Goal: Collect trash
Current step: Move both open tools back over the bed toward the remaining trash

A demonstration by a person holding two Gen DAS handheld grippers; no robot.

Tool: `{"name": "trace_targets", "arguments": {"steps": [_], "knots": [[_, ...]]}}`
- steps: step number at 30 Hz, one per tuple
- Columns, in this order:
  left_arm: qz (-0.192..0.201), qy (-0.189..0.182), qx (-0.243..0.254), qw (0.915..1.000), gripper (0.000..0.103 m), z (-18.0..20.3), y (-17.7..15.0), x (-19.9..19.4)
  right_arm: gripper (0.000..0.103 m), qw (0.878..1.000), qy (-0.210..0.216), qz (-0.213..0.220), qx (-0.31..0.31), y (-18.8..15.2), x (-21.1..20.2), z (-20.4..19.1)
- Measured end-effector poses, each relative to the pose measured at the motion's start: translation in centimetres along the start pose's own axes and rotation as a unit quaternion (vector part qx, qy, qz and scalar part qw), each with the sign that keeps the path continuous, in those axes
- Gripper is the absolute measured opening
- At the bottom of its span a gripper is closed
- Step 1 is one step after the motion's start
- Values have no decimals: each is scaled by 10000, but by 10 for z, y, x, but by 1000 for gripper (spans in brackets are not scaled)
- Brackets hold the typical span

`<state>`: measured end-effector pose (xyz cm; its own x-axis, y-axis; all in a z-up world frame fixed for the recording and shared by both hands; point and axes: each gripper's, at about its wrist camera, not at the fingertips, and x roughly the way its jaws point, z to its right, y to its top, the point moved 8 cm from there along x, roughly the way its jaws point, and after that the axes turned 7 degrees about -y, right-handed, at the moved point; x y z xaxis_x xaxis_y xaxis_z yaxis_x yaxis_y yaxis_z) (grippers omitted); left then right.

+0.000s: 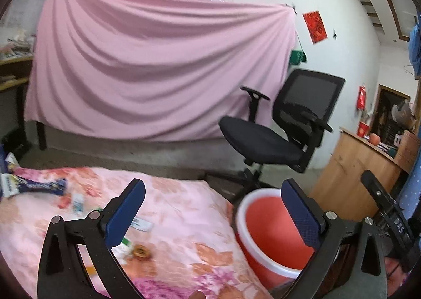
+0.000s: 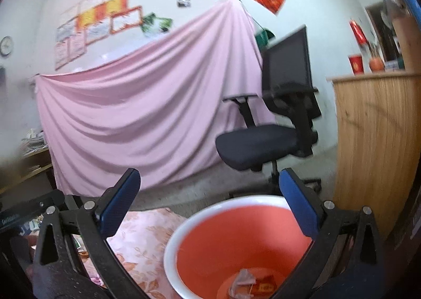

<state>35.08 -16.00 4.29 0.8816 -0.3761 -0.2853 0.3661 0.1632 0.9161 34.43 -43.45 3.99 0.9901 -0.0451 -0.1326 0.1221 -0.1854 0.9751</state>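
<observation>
1. Both grippers hang open over a bed spread with a pink floral quilt (image 1: pixel 184 209); the left gripper (image 1: pixel 213 209) and the right gripper (image 2: pixel 210 201) each show wide-spread blue pads holding nothing.
2. A red bucket (image 1: pixel 265 235) with a white rim stands against the bed's right edge, and the right gripper hovers just above its mouth.
3. Crumpled wrappers (image 2: pixel 250 283) already lie at the bucket's bottom.
4. More trash waits on the quilt: a dark blue snack packet (image 1: pixel 36 187) near the left edge, small paper scraps (image 1: pixel 77 204) beside it, a white slip (image 1: pixel 140 224) and a round brown piece (image 1: pixel 140 250) nearer the middle.
5. These pieces look light, thin and crinkly; foil may slip, so a pinch on a raised fold or twisted end should hold best, since flat slips sink into the soft quilt.
6. The packet's print is too blurred to read; no brand can be made out.
7. A black office chair (image 1: pixel 276 138) stands beyond the bucket.
</observation>
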Motion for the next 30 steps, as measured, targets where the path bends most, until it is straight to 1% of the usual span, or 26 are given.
{"name": "trace_targets", "arguments": {"steps": [2,5,9,14,20,25,30], "knots": [[169,133,92,9997,101,-4,4,-9,103,9999,25,126,-74,3,-6,-8],[467,329,296,9979,101,-11,10,-29,103,9996,130,264,9,10,-15,-18],[738,538,405,9950,101,-22,11,-53,103,9983,301,508,20,21,-28,-37],[941,786,504,9912,101,-39,9,-85,103,9949,614,796,-14,31,-48,-65],[1092,1066,546,9868,101,-62,2,-122,103,9899,917,1052,-231,30,-69,-101],[1160,1272,544,9836,101,-86,-5,-147,103,9860,1186,1033,-554,18,-73,-135],[1092,1453,629,9813,101,-108,-17,-157,103,9821,1440,790,-923,-1,-65,-166]]}}
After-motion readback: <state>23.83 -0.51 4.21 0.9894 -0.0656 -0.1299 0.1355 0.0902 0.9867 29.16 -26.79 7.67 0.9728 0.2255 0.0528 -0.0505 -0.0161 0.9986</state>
